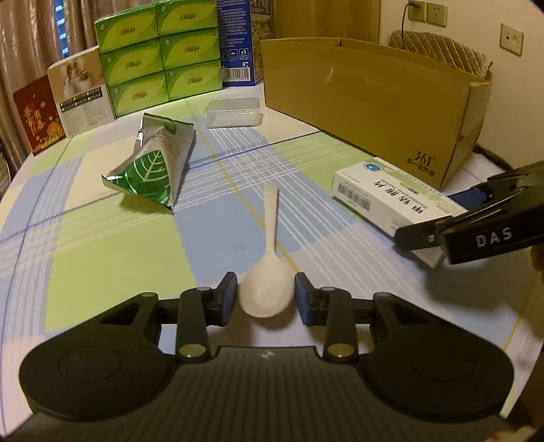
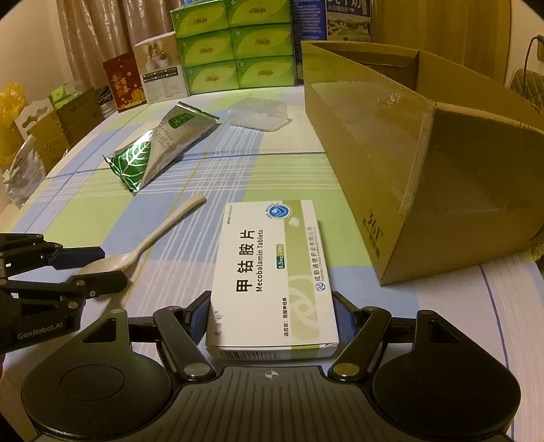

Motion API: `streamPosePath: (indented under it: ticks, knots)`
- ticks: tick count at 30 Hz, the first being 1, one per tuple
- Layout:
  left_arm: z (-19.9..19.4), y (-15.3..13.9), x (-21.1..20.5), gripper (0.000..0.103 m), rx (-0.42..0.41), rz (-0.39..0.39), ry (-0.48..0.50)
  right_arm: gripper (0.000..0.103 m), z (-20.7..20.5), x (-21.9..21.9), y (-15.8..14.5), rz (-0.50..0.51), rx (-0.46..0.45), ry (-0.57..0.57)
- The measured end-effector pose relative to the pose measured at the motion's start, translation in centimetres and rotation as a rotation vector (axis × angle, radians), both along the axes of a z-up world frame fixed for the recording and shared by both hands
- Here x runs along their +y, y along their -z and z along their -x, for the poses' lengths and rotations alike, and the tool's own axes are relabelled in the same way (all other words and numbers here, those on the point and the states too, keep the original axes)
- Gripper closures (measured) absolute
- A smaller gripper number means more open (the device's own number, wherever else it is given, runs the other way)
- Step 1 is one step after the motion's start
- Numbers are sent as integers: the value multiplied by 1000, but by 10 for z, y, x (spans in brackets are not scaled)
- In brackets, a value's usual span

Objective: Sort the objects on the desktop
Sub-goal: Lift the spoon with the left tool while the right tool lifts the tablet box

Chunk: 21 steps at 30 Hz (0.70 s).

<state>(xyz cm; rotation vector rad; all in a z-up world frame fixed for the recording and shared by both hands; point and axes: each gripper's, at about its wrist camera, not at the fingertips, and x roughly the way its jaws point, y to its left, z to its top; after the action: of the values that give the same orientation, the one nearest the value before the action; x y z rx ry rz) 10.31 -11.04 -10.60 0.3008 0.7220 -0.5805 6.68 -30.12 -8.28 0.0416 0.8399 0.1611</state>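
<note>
Checked tablecloth (image 1: 112,244) in green, blue and white covers the work surface under warm indoor light. At the far edge stand stacked green tissue packs (image 1: 159,51), a blue carton (image 1: 238,40), a white printed box (image 1: 85,88) and a red printed box (image 1: 37,115), all in front of a curtain (image 1: 27,44). A wall socket with a plugged cable (image 1: 416,10) sits high on the right wall.

Left gripper (image 1: 266,295): fingers spread, one on each side of the bowl of the pale spoon (image 1: 267,289), with a narrow gap visible on both sides; the bowl lies between the pads, the handle points away ahead of the fingertips. Whether the fingertips rest on the cloth cannot be told.

Right gripper (image 2: 272,318): fingers stand against the two long sides of the white tablet box (image 2: 272,272) at its near end; the box lies flat on the cloth, running forward beyond the fingertips. Contact looks complete, but actual squeeze cannot be confirmed.

Ahead and left of both grippers lies the silver-green foil pouch (image 1: 153,163), crumpled and open at the top. Beyond it sits a clear plastic tray (image 1: 234,112), its outline faint. Ahead and right of the right fingers stands the open cardboard box (image 2: 425,163); its interior floor is dim. In the left wrist view the right gripper covers the near end of the tablet box. Items on the left margin of the right wrist view are cropped and indistinct.
</note>
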Motion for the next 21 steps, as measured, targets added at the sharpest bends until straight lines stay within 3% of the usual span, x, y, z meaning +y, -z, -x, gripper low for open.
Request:
streamPosePath:
  ticks: [8,21]
  knots:
    - [-5,2,4,72,32,42,40,34,-2,1,1,-1,-2,-1]
    - [1,1,2,75,31,47,13,28,-12,8,4,23,-26,11]
